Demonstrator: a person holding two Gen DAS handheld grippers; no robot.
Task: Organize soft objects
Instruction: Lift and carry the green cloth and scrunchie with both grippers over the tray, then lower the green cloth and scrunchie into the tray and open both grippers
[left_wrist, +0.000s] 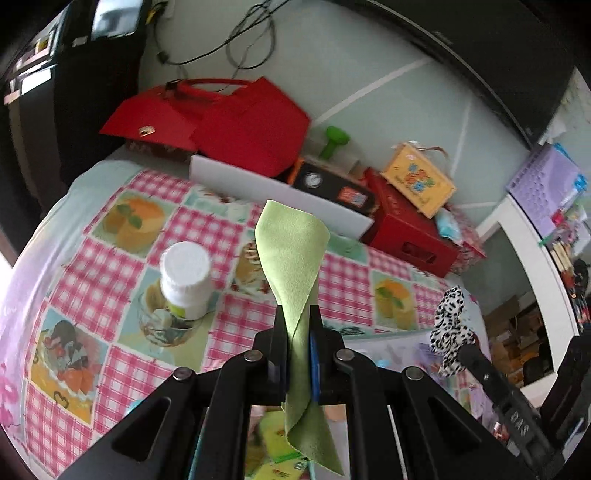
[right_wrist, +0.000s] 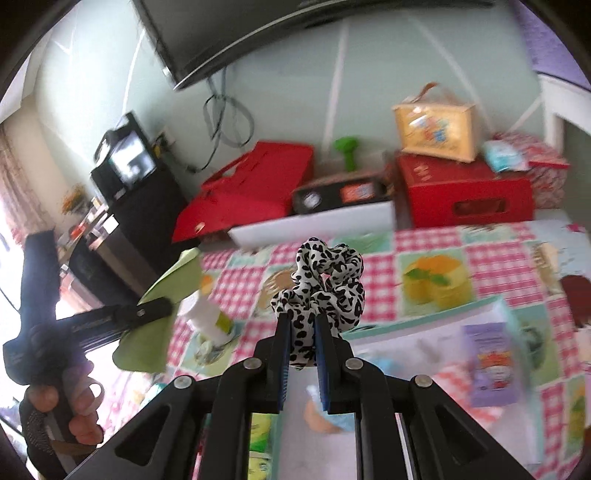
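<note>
Cloth (left_wrist: 291, 254), green, is pinched between the fingers of my left gripper (left_wrist: 297, 314); one end stands up past the tips and the other trails back below them. My right gripper (right_wrist: 301, 320) is closed on a spotted scrunchie (right_wrist: 322, 280), which bunches just above its tips. Both hang over the checked tablecloth (left_wrist: 110, 258), near a white bottle (left_wrist: 186, 282).
</note>
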